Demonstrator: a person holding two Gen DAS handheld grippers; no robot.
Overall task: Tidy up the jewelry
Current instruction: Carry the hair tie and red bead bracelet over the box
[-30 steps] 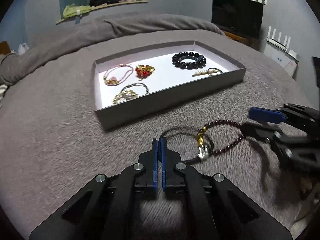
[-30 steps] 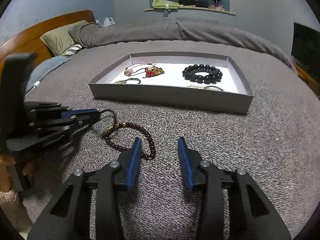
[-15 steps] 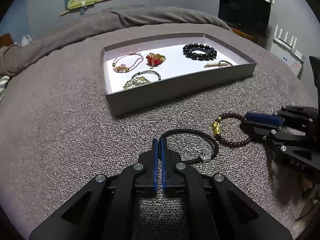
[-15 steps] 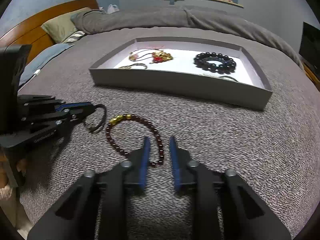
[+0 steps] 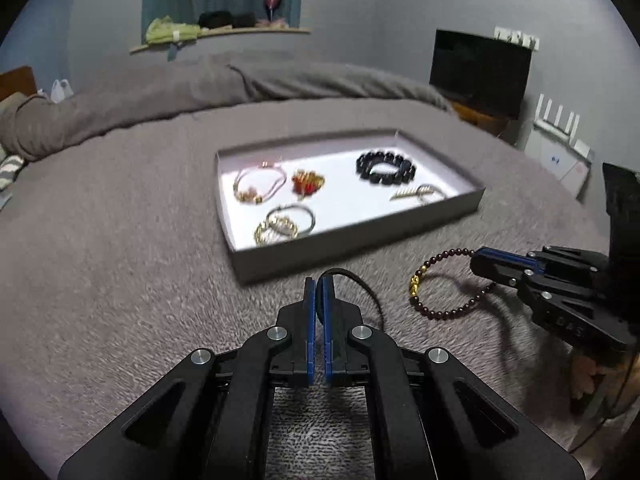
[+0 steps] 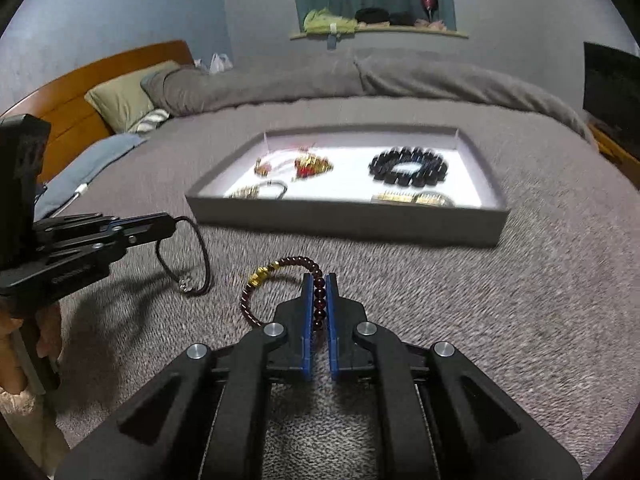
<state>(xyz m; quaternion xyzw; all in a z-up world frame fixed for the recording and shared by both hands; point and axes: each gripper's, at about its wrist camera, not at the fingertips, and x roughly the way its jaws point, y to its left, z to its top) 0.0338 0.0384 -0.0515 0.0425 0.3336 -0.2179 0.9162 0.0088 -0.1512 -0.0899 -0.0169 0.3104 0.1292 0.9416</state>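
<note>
With both grippers closed on a bracelet each, I have two pieces ready for the tray point(image 5: 360, 248). My left gripper point(image 5: 316, 292) pinches the black cord point(image 6: 200, 256), whose loop sags limp toward four o'clock. My right gripper point(image 6: 319, 292) has just been closing and now clamps the garnet strand point(image 6: 296, 264) across its beads; the loop with its gold charm point(image 6: 262, 274) lies on the blanket point(image 6: 520, 300) at ten o'clock of the jaws. Both pieces look light and floppy. Beads are round and likely slippery, so I judge a grip squarely across several beads safest. In the tray at twelve o'clock, free floor shows between the black beads point(image 5: 386, 166) and the gold chain point(image 5: 280, 226).
</note>
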